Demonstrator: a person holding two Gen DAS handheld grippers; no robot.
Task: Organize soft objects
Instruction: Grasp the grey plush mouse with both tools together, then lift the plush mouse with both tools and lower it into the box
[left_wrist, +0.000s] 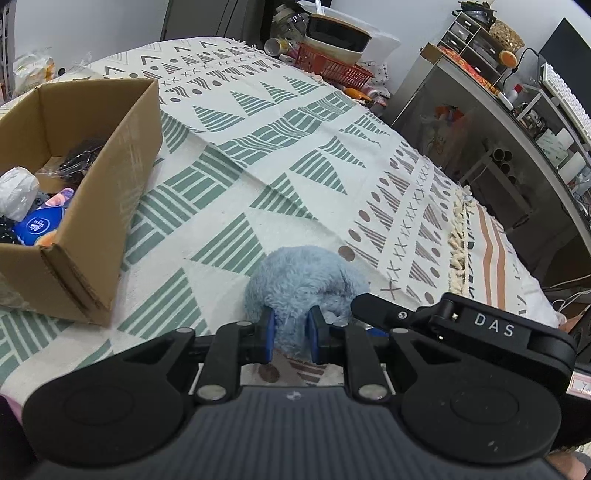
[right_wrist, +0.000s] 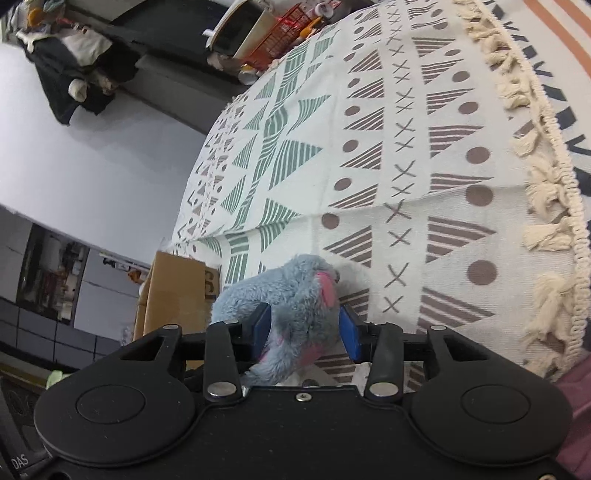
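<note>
My left gripper is pinching the blue plush toy low in the centre of the frame, its blue pads sunk into the fur. My right gripper clamps the same toy from its side, pink patches showing. It rests on the patterned cloth, cardboard box at left.

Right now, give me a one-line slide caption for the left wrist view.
Left gripper pinching a blue plush toy on the patterned cloth, cardboard box to its left.
</note>
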